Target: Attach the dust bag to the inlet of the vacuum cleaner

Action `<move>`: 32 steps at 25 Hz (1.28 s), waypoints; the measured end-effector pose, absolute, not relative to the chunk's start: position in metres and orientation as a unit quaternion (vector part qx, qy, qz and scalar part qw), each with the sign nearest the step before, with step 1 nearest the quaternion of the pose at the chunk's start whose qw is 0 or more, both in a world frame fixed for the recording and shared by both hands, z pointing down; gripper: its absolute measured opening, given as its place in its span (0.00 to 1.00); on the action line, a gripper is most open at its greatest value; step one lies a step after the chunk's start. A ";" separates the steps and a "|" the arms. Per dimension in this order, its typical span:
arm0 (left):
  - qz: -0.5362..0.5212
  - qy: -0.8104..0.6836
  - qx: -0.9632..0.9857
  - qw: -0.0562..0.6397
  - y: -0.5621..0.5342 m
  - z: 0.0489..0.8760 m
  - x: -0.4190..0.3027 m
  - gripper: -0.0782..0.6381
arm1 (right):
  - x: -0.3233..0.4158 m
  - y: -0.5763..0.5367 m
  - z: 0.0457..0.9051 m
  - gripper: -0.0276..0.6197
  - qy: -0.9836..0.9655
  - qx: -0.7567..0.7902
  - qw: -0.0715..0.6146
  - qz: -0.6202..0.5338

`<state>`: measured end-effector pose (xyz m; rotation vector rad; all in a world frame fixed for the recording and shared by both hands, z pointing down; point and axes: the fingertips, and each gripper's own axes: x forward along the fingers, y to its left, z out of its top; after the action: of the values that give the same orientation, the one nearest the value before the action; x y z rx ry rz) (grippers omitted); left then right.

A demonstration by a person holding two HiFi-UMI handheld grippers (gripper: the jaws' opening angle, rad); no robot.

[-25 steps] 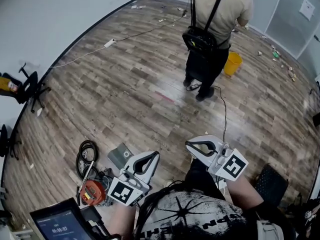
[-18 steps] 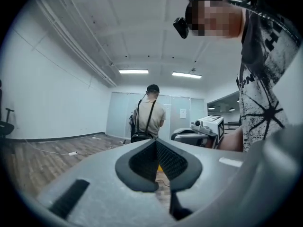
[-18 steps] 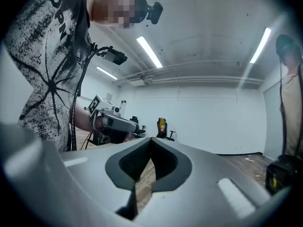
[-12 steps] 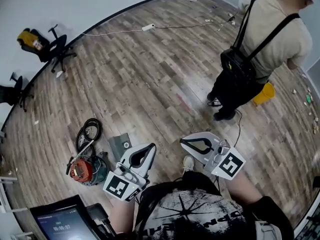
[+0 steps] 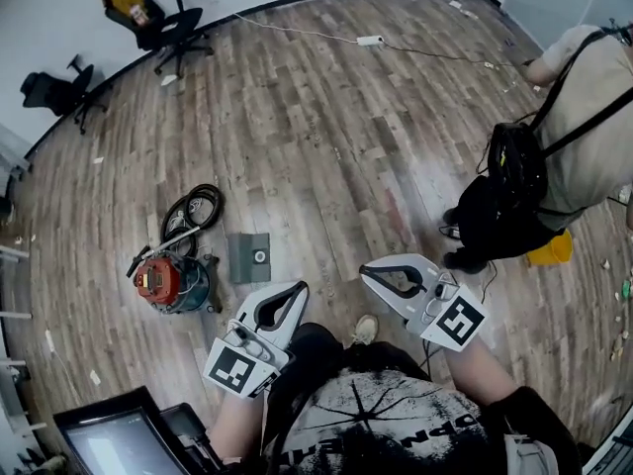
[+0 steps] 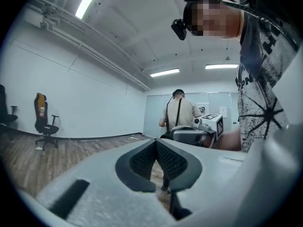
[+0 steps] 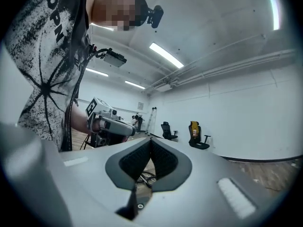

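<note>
Dust bag: lay flat on the wood floor with its collar hole facing up, just beside the vacuum cleaner. Neither of my grippers touched it.
Left gripper: jaws fully together, pad against pad, with nothing between them. I held it roughly level in front of my body.
Right gripper: jaws likewise closed on nothing. I carried it beside the left gripper, the two tips apart.
Reason for carry: I judged that both tools were shut and raised because no pickup had begun. The bag lay ahead and to my left, out of reach.
Vacuum cleaner: red-topped canister standing on the floor, with the hose coiled just beyond it. I could not make out the inlet.
Bag placement: near the vacuum, hole uppermost, probably so the collar could be gripped and pushed onto the inlet.
Surroundings: another person with a backpack stood well to my right, near a yellow bucket. Office chairs stood at the far edge.
Task status: not started, by my judgement.
</note>
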<state>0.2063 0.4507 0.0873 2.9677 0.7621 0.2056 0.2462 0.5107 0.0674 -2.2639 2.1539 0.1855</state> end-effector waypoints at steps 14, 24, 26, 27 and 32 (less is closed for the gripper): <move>0.010 0.038 0.998 0.045 0.207 0.062 0.186 0.11 | 0.242 0.238 0.014 0.05 0.834 -0.545 -0.018 0.086; -0.021 -0.069 0.996 0.043 0.111 0.058 0.155 0.11 | 0.210 0.133 0.019 0.05 0.891 -0.444 -0.024 0.089; -0.029 -0.096 0.994 0.048 0.101 0.058 0.152 0.11 | 0.210 0.120 0.021 0.05 0.901 -0.424 -0.021 0.083; -0.027 -0.110 0.992 0.050 0.097 0.061 0.150 0.11 | 0.210 0.112 0.024 0.05 0.907 -0.414 -0.020 0.081; -0.019 -0.180 0.982 0.060 0.069 0.075 0.145 0.11 | 0.214 0.071 0.041 0.05 0.931 -0.357 -0.012 0.073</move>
<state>0.1454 0.0688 0.0753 2.9712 -0.5433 -0.0579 0.2140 0.0712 0.0407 -1.1305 2.9476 0.2313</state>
